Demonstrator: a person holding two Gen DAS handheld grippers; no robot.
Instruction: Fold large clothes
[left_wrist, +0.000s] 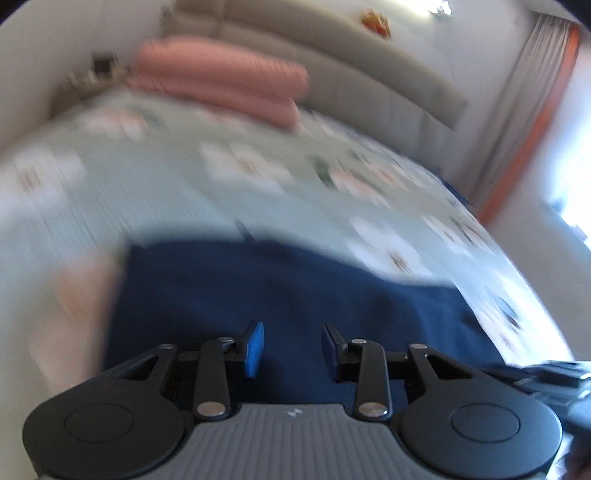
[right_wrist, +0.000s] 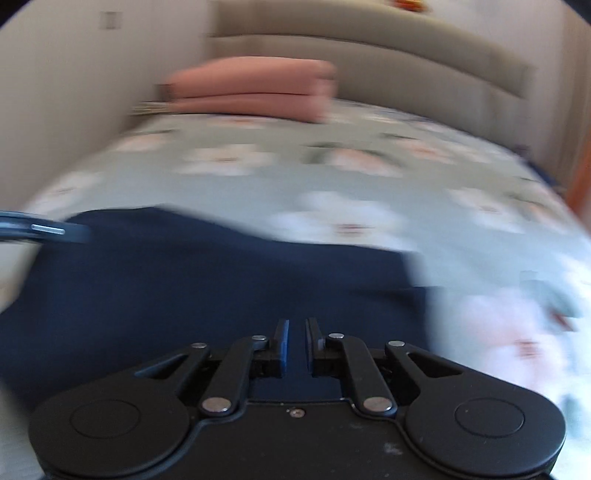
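A dark navy garment (left_wrist: 280, 295) lies flat on the bed, folded into a broad rectangle; it also fills the lower left of the right wrist view (right_wrist: 192, 280). My left gripper (left_wrist: 292, 349) is open above its near part, holding nothing. My right gripper (right_wrist: 297, 343) has its jaws a narrow gap apart above the garment's near edge, with nothing between them. The left gripper's body shows at the left edge of the right wrist view (right_wrist: 40, 229). Both views are motion-blurred.
The bed has a pale green floral cover (left_wrist: 229, 192) (right_wrist: 369, 177). A folded pink blanket (left_wrist: 221, 81) (right_wrist: 255, 92) lies by the padded headboard (right_wrist: 369, 62). A wall is on the left, and a curtain (left_wrist: 532, 110) on the right.
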